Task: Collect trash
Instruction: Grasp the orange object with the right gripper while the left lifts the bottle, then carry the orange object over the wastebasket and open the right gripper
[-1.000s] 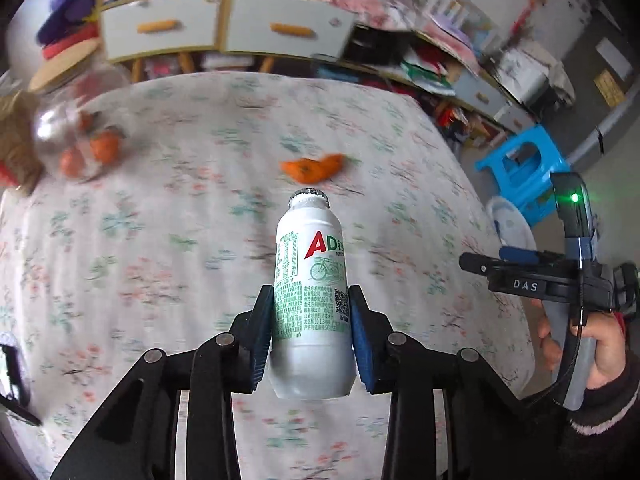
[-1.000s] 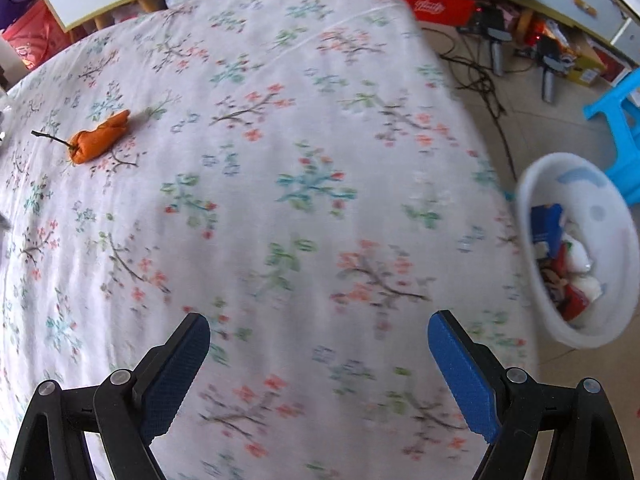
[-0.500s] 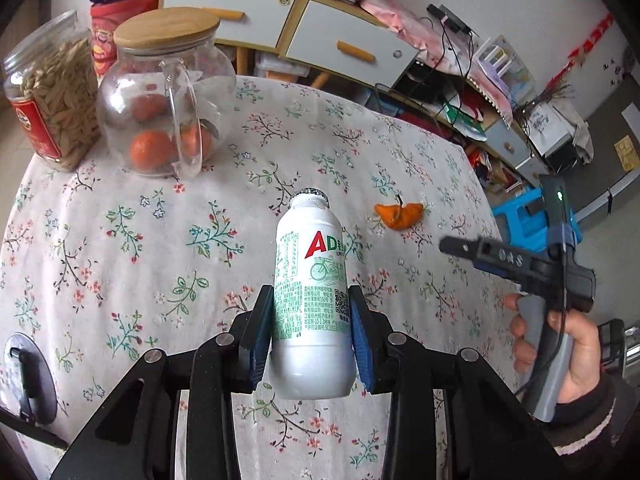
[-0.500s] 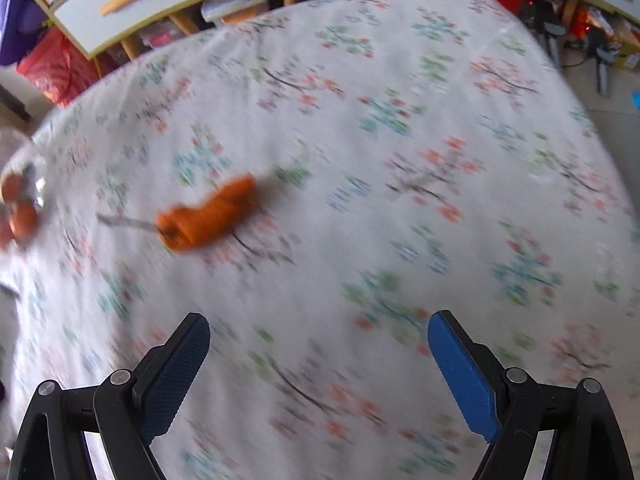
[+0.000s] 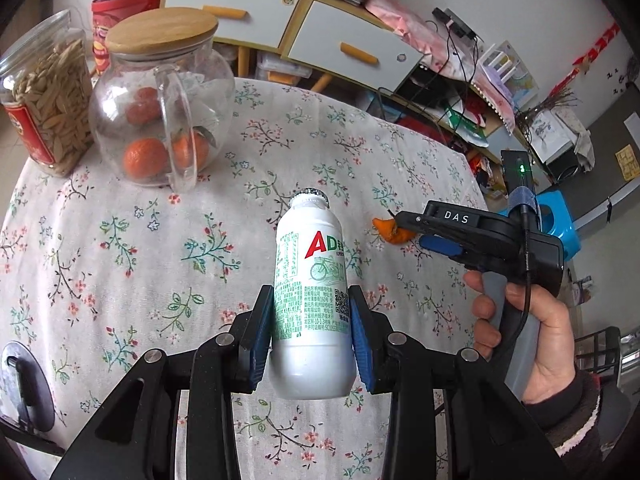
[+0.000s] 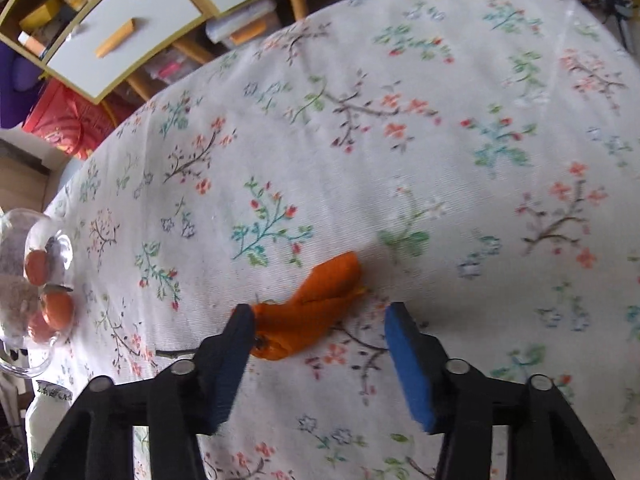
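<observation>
Orange peel (image 6: 310,308), a curled scrap of trash, is seen lying flat on the flower-printed tabletop (image 6: 400,140) between the jaws of the right gripper (image 6: 324,354). Its stem end is pushed up against the left jaw, while a clear stretch of cloth is left between its other end and the right jaw. The jaws have just been closing and are now about half open; the peel is not yet pinched by both pads. From the left wrist view the same peel (image 5: 390,232) is found just past the tips of the right gripper (image 5: 416,232), which is held in a hand (image 5: 532,332) with a dark sleeve.

A white drink bottle (image 5: 310,300) is clamped upright between the blue pads of the left gripper (image 5: 312,332), the jaws pressed on both sides of its lower label. Beyond these jaws, well apart, a glass jar of oranges (image 5: 160,100) and a jar of seeds (image 5: 44,100) are set on the tabletop.
</observation>
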A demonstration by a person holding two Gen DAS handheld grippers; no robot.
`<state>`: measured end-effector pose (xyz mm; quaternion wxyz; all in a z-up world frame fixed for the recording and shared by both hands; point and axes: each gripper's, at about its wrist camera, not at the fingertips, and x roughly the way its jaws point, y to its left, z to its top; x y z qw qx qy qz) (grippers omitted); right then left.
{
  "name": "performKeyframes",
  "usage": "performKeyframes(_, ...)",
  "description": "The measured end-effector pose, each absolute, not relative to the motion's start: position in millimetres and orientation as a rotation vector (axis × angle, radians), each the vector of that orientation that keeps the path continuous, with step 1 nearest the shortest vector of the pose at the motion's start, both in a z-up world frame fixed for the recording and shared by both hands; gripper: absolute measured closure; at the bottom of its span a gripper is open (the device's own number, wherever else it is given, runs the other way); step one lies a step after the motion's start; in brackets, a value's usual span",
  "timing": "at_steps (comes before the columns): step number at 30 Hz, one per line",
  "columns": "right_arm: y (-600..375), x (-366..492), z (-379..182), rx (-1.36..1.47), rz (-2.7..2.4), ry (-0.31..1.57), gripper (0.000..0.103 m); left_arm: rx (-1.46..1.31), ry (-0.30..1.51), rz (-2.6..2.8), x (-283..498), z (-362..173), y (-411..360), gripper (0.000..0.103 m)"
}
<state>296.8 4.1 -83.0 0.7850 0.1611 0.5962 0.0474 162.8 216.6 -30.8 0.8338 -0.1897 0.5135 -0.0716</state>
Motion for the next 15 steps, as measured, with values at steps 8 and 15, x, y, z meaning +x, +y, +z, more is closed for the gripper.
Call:
performKeyframes(8,20,292,-81,0.232,0.173,1.256,0.069,-0.400,1.087,-0.160,162,-29,214,0.065)
performKeyframes(15,11,269,-75,0.204,0.267,1.276,0.086,-0.387,1.088,-0.173,157,-28,206,0.065)
